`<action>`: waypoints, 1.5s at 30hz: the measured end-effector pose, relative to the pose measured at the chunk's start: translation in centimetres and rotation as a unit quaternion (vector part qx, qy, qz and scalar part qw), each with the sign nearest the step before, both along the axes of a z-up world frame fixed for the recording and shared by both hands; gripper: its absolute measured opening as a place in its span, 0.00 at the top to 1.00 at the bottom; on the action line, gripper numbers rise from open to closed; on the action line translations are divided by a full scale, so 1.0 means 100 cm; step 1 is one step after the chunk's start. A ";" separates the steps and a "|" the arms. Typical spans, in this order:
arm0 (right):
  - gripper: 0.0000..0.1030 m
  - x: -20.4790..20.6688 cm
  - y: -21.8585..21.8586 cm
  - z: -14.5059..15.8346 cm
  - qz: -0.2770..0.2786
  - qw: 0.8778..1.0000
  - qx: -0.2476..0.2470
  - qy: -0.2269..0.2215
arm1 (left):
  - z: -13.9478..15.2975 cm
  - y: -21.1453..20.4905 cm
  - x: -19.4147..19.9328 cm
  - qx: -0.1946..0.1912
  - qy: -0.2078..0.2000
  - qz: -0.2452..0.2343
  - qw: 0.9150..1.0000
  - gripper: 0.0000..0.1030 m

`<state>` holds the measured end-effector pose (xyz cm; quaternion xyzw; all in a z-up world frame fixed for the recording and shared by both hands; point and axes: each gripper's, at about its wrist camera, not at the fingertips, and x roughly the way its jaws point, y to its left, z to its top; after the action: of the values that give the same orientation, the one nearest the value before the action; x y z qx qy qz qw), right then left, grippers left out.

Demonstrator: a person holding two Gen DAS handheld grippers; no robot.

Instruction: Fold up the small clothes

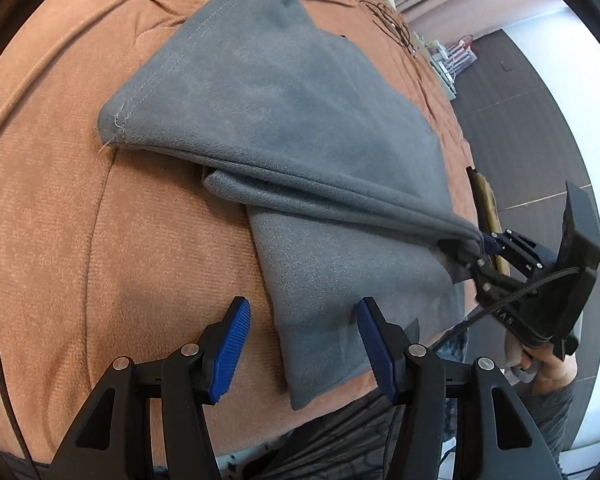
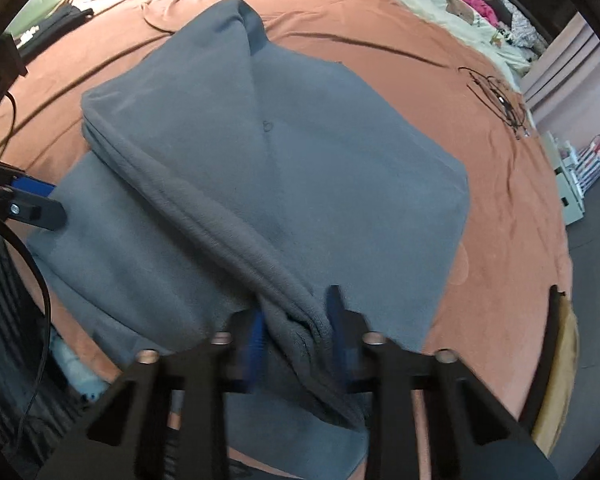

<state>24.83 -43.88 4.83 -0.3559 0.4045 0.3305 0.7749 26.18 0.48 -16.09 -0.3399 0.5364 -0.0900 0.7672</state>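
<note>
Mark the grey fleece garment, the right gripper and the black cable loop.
grey fleece garment (image 1: pixel 300 100), left wrist view, upper folded panel
right gripper (image 2: pixel 296 332), right wrist view, between fingertips
black cable loop (image 2: pixel 496 96), right wrist view, coil

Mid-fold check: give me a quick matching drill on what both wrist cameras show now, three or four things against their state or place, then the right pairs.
Things:
1. left gripper
2. right gripper
3. grey fleece garment
4. thin black looped cable

States or places:
A. clamped on a bunched grey edge
B. lying on the rust-orange bedspread, beyond the fleece
C. jaws apart, nothing between the pads
D. partly folded, one corner lifted

Pairs: 1-C, 2-A, 3-D, 4-B
</note>
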 end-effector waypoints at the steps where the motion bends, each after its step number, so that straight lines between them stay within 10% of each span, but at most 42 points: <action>1: 0.90 0.001 -0.001 0.004 -0.003 1.000 0.010 0.006 | 0.001 0.000 0.000 0.003 0.001 -0.002 1.000 0.44; 11: 0.93 0.016 -0.050 0.041 -0.060 0.975 0.166 0.137 | 0.005 -0.013 0.012 0.013 0.004 -0.011 1.000 0.44; 21: 0.94 0.041 -0.107 0.041 -0.098 0.924 0.280 0.241 | 0.016 -0.016 0.013 0.024 -0.006 -0.015 1.000 0.44; 31: 0.94 0.070 -0.183 -0.019 -0.164 0.872 0.341 0.310 | 0.012 -0.025 0.022 0.064 0.005 -0.019 0.998 0.44; 37: 0.93 0.077 -0.198 -0.055 -0.189 0.889 0.312 0.276 | 0.000 -0.026 0.025 0.070 0.011 -0.023 0.997 0.47; 45: 0.69 0.044 -0.172 -0.021 -0.162 0.956 0.207 0.129 | 0.002 -0.019 0.023 0.053 0.005 -0.021 0.998 0.48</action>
<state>29.27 -61.05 2.78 -0.0720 0.4759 0.3202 0.8160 28.47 -1.41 -15.92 -0.2879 0.5512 -0.0762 0.7794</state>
